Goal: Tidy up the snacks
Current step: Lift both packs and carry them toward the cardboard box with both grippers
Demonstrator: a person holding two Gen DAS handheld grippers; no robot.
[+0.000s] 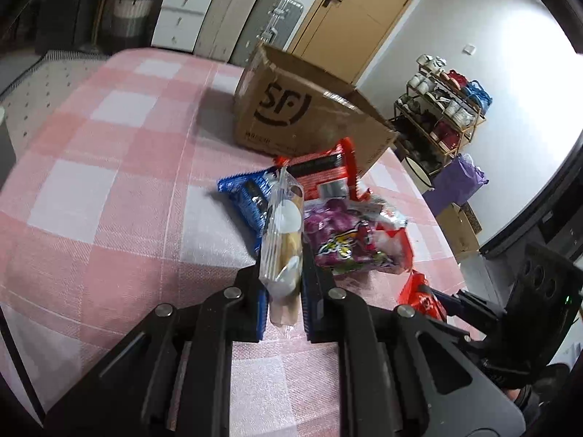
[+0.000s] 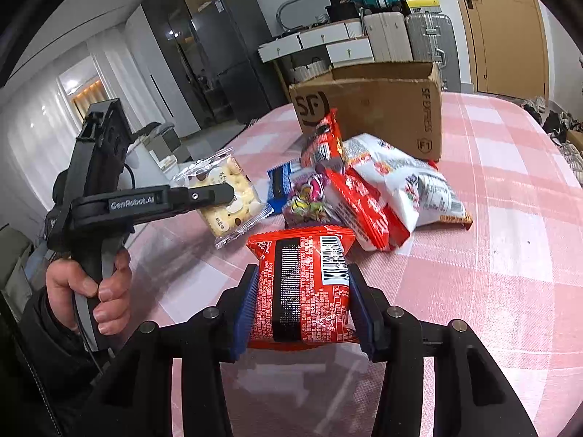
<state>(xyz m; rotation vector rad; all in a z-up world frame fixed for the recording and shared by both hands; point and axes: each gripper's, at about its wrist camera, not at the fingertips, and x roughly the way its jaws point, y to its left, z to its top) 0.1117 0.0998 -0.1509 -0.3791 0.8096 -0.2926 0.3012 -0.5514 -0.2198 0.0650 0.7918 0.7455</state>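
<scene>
The clear biscuit packet point(image 1: 282, 251) is clamped edge-on between the blue pads of the left gripper point(image 1: 283, 291), raised off the table point(image 1: 109, 182). In the right wrist view a hand point(image 2: 91, 287) holds that gripper by its handle. The red packet point(image 2: 304, 287) with a barcode sits pinched between the pads of the right gripper point(image 2: 304, 313), above the pink checked cloth. Just beyond both, near the middle of the table, lies a pile of snacks: a blue packet point(image 1: 247, 196), a purple candy bag point(image 1: 342, 236), 2 more red packets and a white bag point(image 2: 408, 189). Behind the pile, toward the far edge, stands an open cardboard box point(image 2: 382, 109)
</scene>
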